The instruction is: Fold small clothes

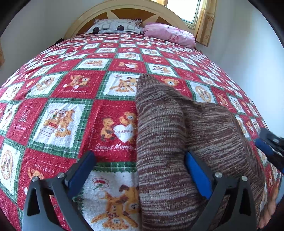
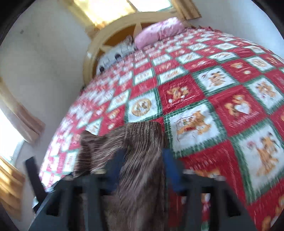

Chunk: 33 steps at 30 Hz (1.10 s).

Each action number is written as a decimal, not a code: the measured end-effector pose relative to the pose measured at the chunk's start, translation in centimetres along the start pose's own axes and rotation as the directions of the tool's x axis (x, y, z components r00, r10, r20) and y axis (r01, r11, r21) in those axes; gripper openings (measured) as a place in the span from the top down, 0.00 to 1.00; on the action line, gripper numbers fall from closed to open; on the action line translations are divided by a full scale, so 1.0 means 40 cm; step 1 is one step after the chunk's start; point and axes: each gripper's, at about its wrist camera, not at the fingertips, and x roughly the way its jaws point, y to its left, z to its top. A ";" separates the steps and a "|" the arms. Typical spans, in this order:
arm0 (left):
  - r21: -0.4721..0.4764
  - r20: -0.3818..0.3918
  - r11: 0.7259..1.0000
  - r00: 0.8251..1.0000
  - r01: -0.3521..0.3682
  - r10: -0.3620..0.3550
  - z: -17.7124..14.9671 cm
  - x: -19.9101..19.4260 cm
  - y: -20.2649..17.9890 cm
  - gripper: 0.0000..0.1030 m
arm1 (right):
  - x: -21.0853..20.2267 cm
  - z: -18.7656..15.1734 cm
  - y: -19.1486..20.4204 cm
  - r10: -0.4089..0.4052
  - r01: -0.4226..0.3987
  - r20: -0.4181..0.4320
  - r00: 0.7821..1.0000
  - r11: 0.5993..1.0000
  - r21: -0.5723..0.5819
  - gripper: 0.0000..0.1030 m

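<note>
A brown striped knitted garment (image 1: 177, 135) lies on the red and white teddy-bear quilt (image 1: 74, 99), rumpled into a ridge. My left gripper (image 1: 140, 168) is open, its right finger (image 1: 197, 174) resting against the garment and its left finger (image 1: 79, 170) over bare quilt. In the blurred right wrist view the garment (image 2: 138, 160) hangs between the blue pads of my right gripper (image 2: 143, 163), which is shut on its edge and holds it lifted. The right gripper also shows at the right edge of the left wrist view (image 1: 271, 147).
A patterned grey pillow (image 1: 115, 26) and a pink pillow (image 1: 170, 33) lie at the headboard (image 1: 124, 8). A window with yellow curtains (image 1: 204, 21) is behind. The quilt (image 2: 213, 99) spreads wide to the right of the garment.
</note>
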 end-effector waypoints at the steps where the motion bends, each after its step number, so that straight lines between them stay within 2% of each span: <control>1: 0.009 -0.004 1.000 1.000 0.001 -0.001 -0.002 -0.006 -0.001 0.00 | -0.025 -0.016 -0.008 0.004 -0.004 0.013 1.000 1.000 0.003 0.26; 2: 0.020 -0.010 1.000 1.000 0.002 -0.002 -0.004 -0.014 -0.002 0.00 | -0.036 -0.024 -0.013 0.009 -0.009 0.007 1.000 1.000 0.003 0.26; 5: 0.025 -0.009 0.999 1.000 0.027 -0.026 -0.023 -0.058 -0.003 0.00 | -0.022 -0.052 -0.032 0.008 -0.009 -0.085 0.996 1.000 -0.003 0.26; 7: 0.012 -0.021 0.996 0.995 0.094 -0.094 -0.038 -0.085 -0.009 0.00 | -0.010 -0.072 -0.037 0.007 -0.010 -0.117 0.993 1.000 -0.019 0.26; 9: 0.009 -0.045 0.985 0.984 0.170 -0.170 -0.047 -0.091 -0.026 0.00 | 0.000 -0.075 -0.018 0.010 -0.016 -0.127 0.992 0.999 -0.049 0.26; 12: -0.006 -0.124 0.974 0.966 0.227 -0.226 -0.062 -0.042 -0.045 0.00 | 0.020 -0.090 0.017 -0.010 -0.009 -0.147 0.989 0.992 -0.126 0.25; 16: 0.038 -0.080 0.978 0.976 0.206 -0.203 -0.075 -0.032 -0.067 0.00 | 0.022 -0.104 0.014 -0.008 -0.011 -0.133 0.991 0.989 -0.145 0.25; 20: 0.025 -0.074 0.975 0.973 0.223 -0.220 -0.076 -0.029 -0.063 0.00 | 0.022 -0.102 -0.003 0.009 -0.026 -0.137 0.991 0.992 -0.124 0.24; 22: 0.023 -0.070 0.974 0.972 0.226 -0.224 -0.075 -0.026 -0.066 0.00 | 0.035 -0.103 0.026 -0.036 0.009 -0.158 0.987 0.985 -0.174 0.24; 25: 0.031 -0.066 0.975 0.974 0.218 -0.216 -0.077 -0.028 -0.061 0.00 | 0.057 -0.119 0.085 -0.044 -0.013 -0.203 0.978 0.963 -0.270 0.25; 26: 0.025 -0.066 0.975 0.974 0.220 -0.218 -0.077 -0.027 -0.057 0.00 | 0.065 -0.126 0.102 -0.070 0.005 -0.202 0.977 0.952 -0.307 0.32; 27: 0.021 -0.062 0.973 0.972 0.228 -0.226 -0.076 -0.027 -0.055 0.00 | 0.069 -0.127 0.104 -0.041 -0.023 -0.207 0.977 0.954 -0.299 0.33; 30: 0.045 -0.053 0.978 0.978 0.204 -0.201 -0.081 -0.029 -0.065 0.01 | 0.064 -0.124 0.073 -0.003 -0.040 -0.180 0.984 0.970 -0.238 0.48; 32: 0.051 -0.061 0.973 0.973 0.225 -0.222 -0.083 -0.027 -0.069 0.12 | 0.054 -0.127 0.054 0.022 -0.055 -0.166 0.986 0.978 -0.200 0.55; 33: 0.039 -0.065 0.970 0.969 0.240 -0.237 -0.085 -0.027 -0.064 0.12 | 0.052 -0.130 0.046 0.034 -0.064 -0.159 0.987 0.981 -0.184 0.56</control>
